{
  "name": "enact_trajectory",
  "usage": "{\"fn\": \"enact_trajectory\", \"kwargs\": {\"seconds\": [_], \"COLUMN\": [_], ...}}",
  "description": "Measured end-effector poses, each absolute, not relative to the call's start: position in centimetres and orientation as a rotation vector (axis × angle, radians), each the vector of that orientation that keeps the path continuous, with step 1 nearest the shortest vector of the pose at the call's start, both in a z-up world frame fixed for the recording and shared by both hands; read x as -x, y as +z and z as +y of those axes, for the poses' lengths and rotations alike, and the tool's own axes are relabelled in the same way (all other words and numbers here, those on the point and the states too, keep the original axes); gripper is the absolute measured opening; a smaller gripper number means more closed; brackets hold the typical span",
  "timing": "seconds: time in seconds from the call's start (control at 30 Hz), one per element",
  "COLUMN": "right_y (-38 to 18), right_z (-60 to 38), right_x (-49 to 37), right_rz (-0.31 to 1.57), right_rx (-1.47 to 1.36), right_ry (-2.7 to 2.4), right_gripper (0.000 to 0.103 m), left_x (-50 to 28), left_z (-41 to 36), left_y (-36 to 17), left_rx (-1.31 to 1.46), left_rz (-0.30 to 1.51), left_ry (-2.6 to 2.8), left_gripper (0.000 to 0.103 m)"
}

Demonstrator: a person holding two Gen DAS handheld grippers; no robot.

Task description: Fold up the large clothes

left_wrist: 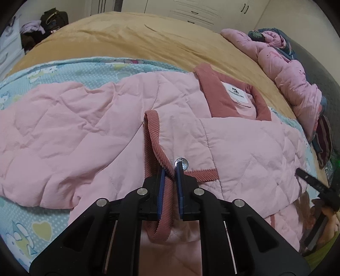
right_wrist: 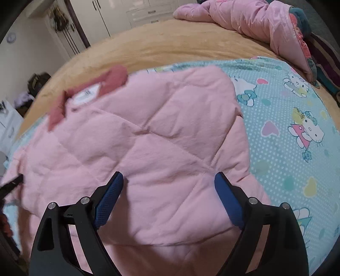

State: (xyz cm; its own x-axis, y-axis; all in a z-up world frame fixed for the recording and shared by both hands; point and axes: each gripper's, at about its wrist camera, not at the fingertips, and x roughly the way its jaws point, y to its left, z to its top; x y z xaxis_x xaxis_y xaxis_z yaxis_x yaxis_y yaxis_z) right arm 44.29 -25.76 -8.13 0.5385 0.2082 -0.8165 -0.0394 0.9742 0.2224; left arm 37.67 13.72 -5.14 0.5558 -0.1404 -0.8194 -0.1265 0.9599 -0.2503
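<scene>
A pink quilted jacket with dark pink corduroy trim lies spread on a bed. Its collar and white label face up at the upper right. My left gripper is shut on the corduroy front edge of the jacket, beside a silver snap button. In the right wrist view the jacket fills the middle, with the collar at the upper left. My right gripper is open and empty just above the quilted fabric. Its tip also shows in the left wrist view.
The jacket rests on a light blue cartoon-print sheet over a tan blanket. A second pink puffy coat is heaped at the bed's far right, also in the right wrist view. White wardrobes and bags stand behind.
</scene>
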Motion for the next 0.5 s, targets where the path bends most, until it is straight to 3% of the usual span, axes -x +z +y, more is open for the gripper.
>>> {"fn": "enact_trajectory", "kwargs": {"seconds": [0.1, 0.2, 0.27, 0.33, 0.47, 0.5], "right_y": [-6.5, -5.2, -4.2, -3.2, -0.6, -0.1], "right_z": [-25.7, -25.2, -24.7, -24.1, -22.1, -21.7], "right_x": [-42.9, -41.7, -40.8, -40.2, -38.7, -38.4], "right_rz": [0.953, 0.925, 0.902, 0.885, 0.836, 0.826], "right_rx": [-0.198, -0.191, -0.187, -0.177, -0.146, -0.140], "right_ry": [0.170, 0.182, 0.196, 0.208, 0.244, 0.250], "right_gripper": [0.097, 0.098, 0.098, 0.098, 0.099, 0.099], "left_x": [-37.2, -36.7, -36.2, -35.8, -34.6, -34.3], "left_z": [13.6, 13.4, 13.2, 13.2, 13.2, 13.3], "left_y": [-4.4, -3.5, -2.8, -2.0, -0.4, 0.0], "left_rx": [0.291, 0.280, 0.271, 0.269, 0.258, 0.259], "left_rz": [0.980, 0.968, 0.957, 0.944, 0.912, 0.906], "left_ry": [-0.014, -0.014, -0.021, -0.025, -0.020, -0.017], "left_gripper": [0.006, 0.015, 0.032, 0.041, 0.079, 0.082]}}
